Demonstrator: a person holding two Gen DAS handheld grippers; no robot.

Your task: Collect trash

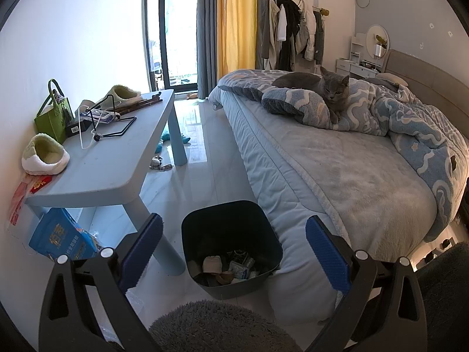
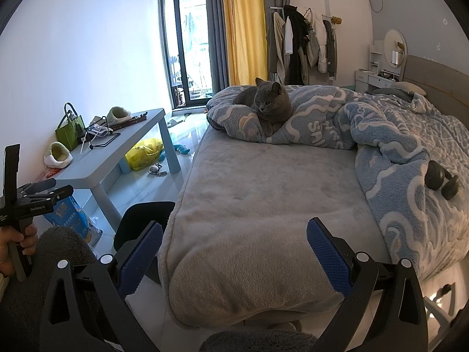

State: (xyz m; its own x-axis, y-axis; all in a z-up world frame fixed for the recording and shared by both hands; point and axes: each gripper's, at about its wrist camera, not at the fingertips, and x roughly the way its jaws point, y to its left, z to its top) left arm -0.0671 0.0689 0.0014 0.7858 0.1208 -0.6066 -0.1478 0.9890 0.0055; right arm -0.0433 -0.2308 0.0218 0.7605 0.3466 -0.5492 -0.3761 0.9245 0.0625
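Bed (image 2: 249, 182) fills R view; low table (image 1: 111, 158) by wall. Bin (image 1: 231, 243) on floor btw table & bed, holds scraps. Step: prob. searching for next trash item. L gripper (image 1: 234, 252) above bin, jaws apart, empty. R gripper (image 2: 234, 252) apart, empty, over bed corner. Next: reach yellow bag (image 2: 145, 152) under table, maybe trash.
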